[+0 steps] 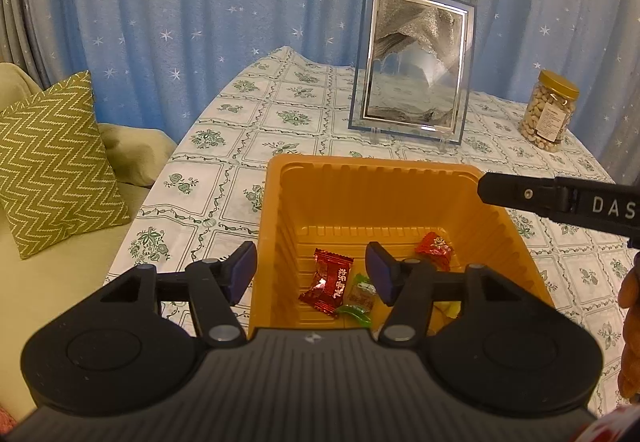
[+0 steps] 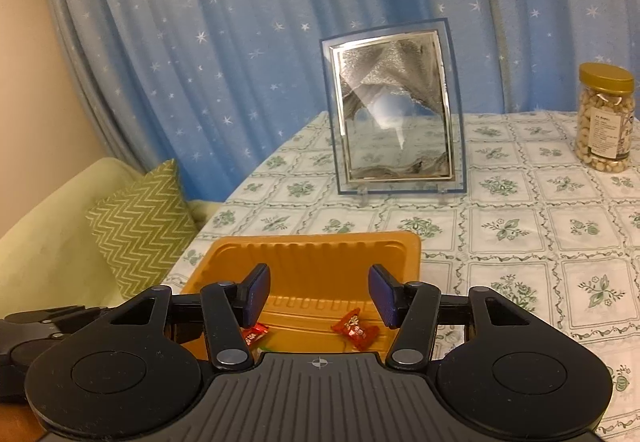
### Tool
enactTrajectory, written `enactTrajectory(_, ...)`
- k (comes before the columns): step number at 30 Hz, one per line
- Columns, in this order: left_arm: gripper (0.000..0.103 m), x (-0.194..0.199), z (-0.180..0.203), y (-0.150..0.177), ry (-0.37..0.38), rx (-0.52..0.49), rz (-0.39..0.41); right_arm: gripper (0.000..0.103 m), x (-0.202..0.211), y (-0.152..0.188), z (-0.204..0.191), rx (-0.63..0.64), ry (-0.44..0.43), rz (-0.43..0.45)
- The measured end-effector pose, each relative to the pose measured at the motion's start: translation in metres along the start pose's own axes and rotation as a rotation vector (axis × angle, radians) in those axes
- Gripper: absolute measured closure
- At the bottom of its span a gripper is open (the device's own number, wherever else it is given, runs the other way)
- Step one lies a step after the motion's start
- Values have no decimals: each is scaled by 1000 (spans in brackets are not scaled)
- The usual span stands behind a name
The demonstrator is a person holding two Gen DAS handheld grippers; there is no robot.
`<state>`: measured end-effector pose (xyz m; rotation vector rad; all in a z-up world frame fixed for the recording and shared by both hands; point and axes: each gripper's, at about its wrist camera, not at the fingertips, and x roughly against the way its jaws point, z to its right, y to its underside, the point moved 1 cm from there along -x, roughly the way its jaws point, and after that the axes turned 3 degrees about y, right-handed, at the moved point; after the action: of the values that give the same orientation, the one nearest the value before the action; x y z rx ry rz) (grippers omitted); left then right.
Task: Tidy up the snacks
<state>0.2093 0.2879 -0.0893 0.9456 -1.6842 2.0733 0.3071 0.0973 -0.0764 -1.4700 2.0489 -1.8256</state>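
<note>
Orange ribbed plastic tray (image 1: 496,238), lower centre of the left wrist view, set on the floral green-and-white checked tablecloth surface (image 1: 280,97); judged to serve as the collecting bin for the snacks. Inside, on the tray floor: dark red foil-wrapped candy (image 1: 326,282) at lower centre, green-ended clear-wrapped candy (image 1: 358,300) touching its right side, bright red wrapped candy (image 1: 434,248) further right, apart from the other two; a yellowish wrapper mostly hidden behind the tongs, kind not determinable. Left tongs (image 1: 312,274), bottom of the same view, released, astride the tray's left wall: one blue pad outside the wall, the other over the interior, nothing gripped; probably placed to steady the tray. Right tongs (image 2: 319,296), bottom centre of the right wrist view, released and empty, poised above the tray with the bright red candy lying loose below, consistent with a drop just made, though that is inference only. Clear-framed grey sand picture (image 1: 412,69), upper centre, upright behind the tray. Clear jar of pale nuts with gold lid (image 1: 550,109), far right, well apart from the tray, not yet gathered. Green zigzag cushion (image 1: 56,165) on a pale sofa, left edge. Blue star-print curtain (image 1: 200,1) across the top.
</note>
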Motion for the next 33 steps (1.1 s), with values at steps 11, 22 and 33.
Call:
enactTrajectory(11,36,2,0,1,-5,1,0,47,6,5,5,53,54,4)
enactTrajectory(22,16,34,-2,14,34,57,43,26,34,22,21,54,111,-1)
enactTrajectory(33,0,106,11,48,51,99,59,24,103,48,17,-1,139,-14)
